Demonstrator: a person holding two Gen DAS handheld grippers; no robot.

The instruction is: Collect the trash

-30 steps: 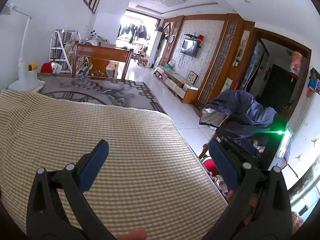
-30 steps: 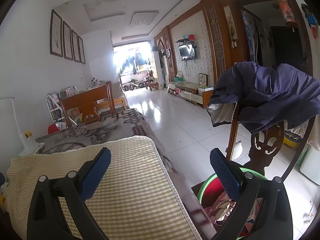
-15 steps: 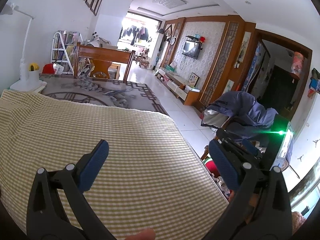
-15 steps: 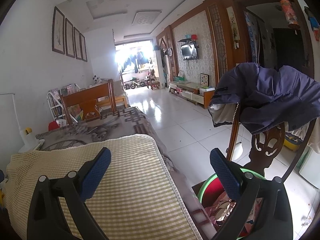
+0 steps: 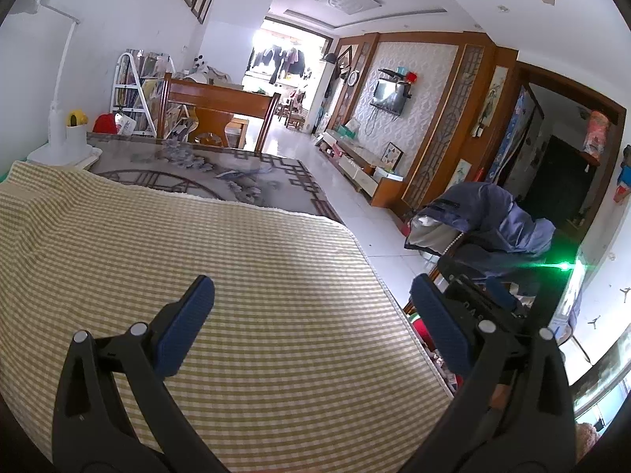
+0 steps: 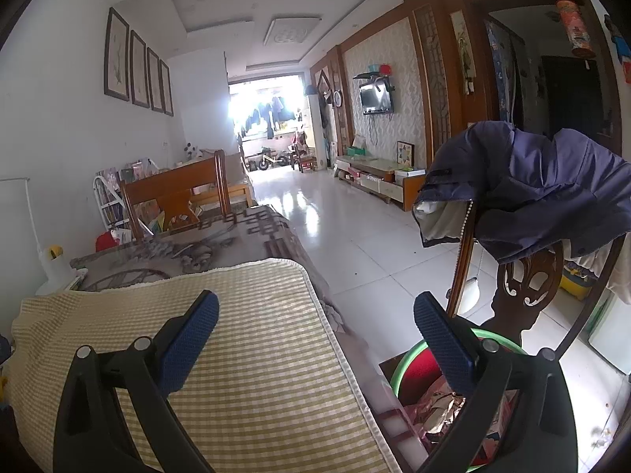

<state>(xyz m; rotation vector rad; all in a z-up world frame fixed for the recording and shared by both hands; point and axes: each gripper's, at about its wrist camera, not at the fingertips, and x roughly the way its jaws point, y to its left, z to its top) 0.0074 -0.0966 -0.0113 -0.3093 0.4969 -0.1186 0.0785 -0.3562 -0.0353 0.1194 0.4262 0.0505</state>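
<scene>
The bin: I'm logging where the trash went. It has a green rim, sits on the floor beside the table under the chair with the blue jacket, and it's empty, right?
Not empty. The right wrist view shows the green-rimmed bin on the floor beside the table, under the chair with the blue jacket, but crumpled wrappers already lie inside it.

No writing, label, brand, number or sign can be read in either wrist view. The framed pictures (image 6: 138,73) on the wall show only faint drawings, the hanging scrolls (image 6: 462,51) on the wood panelling to the right of the television (image 6: 375,98) are too small to make out, and the television's screen is blurred.
</scene>
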